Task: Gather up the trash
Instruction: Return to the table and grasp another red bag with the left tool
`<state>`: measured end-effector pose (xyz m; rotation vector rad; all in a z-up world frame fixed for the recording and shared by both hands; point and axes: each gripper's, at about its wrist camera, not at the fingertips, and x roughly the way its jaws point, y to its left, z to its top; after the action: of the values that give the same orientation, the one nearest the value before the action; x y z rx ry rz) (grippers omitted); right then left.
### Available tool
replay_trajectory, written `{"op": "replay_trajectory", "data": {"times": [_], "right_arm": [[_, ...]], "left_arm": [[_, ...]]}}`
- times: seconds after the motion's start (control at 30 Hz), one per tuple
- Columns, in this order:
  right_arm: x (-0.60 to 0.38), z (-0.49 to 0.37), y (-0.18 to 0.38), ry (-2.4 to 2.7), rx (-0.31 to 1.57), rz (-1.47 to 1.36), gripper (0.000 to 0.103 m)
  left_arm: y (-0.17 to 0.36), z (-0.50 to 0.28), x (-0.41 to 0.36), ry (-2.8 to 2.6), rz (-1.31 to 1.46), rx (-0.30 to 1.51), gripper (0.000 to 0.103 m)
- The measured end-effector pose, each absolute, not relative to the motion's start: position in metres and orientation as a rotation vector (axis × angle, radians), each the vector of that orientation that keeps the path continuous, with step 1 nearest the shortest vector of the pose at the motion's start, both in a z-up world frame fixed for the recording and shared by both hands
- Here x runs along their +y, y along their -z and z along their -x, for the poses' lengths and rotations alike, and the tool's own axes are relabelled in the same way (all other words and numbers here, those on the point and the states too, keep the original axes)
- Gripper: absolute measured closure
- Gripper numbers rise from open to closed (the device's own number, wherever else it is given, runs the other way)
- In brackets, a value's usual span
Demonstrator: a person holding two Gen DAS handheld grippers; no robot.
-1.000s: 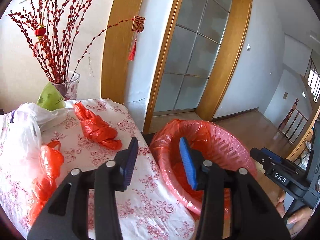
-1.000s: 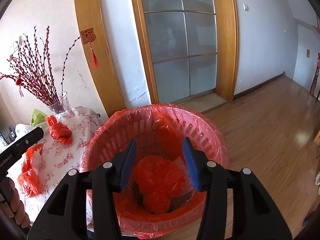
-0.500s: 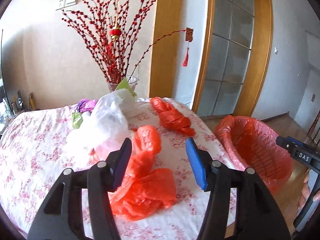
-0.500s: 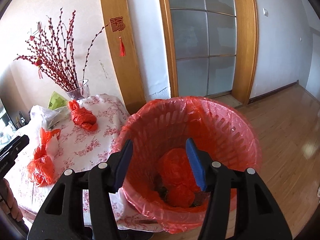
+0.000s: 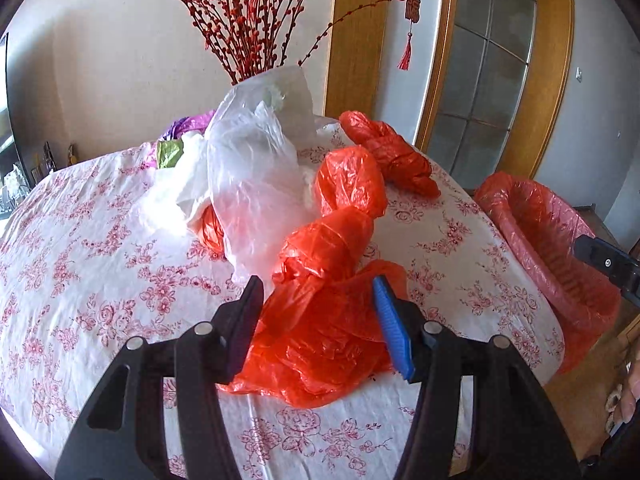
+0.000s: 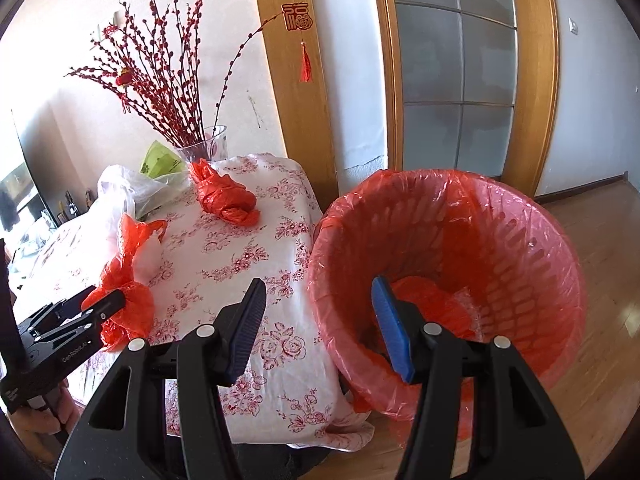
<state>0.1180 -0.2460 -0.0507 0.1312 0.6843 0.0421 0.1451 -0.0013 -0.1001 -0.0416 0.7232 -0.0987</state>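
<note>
Purple wrapper (image 5: 188,126) left view only, bin's red trash (image 6: 430,304) right view

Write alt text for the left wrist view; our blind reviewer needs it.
The open left gripper straddles a crumpled red plastic bag on a floral tablecloth. Behind it lie a white plastic bag and a knotted red bag; a red-lined trash basket stands at right.
</note>
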Motion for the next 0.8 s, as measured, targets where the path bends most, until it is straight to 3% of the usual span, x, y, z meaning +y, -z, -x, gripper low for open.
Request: {"op": "replay_trajectory", "data": {"times": [0.2, 0.27, 0.37, 0.8], "right_arm": [[-0.245, -0.118, 0.052, -0.044, 0.692, -0.133, 0.047], [-0.245, -0.118, 0.051, -0.044, 0.693, -0.132, 0.047], [-0.243, -0.117, 0.051, -0.048, 0.691, -0.133, 0.047], [-0.221, -0.131, 0.039, -0.105, 0.669, -0.107, 0.047]], "left_arm": [[0.11, -0.149, -0.001, 0.105, 0.064, 0.771, 0.048], [0.11, -0.148, -0.002, 0.12, 0.068, 0.778, 0.067], [0.107, -0.144, -0.007, 0.141, 0.056, 0.769, 0.079], [0.053, -0.119, 0.011, 0.165, 0.08, 0.65, 0.083]]}}
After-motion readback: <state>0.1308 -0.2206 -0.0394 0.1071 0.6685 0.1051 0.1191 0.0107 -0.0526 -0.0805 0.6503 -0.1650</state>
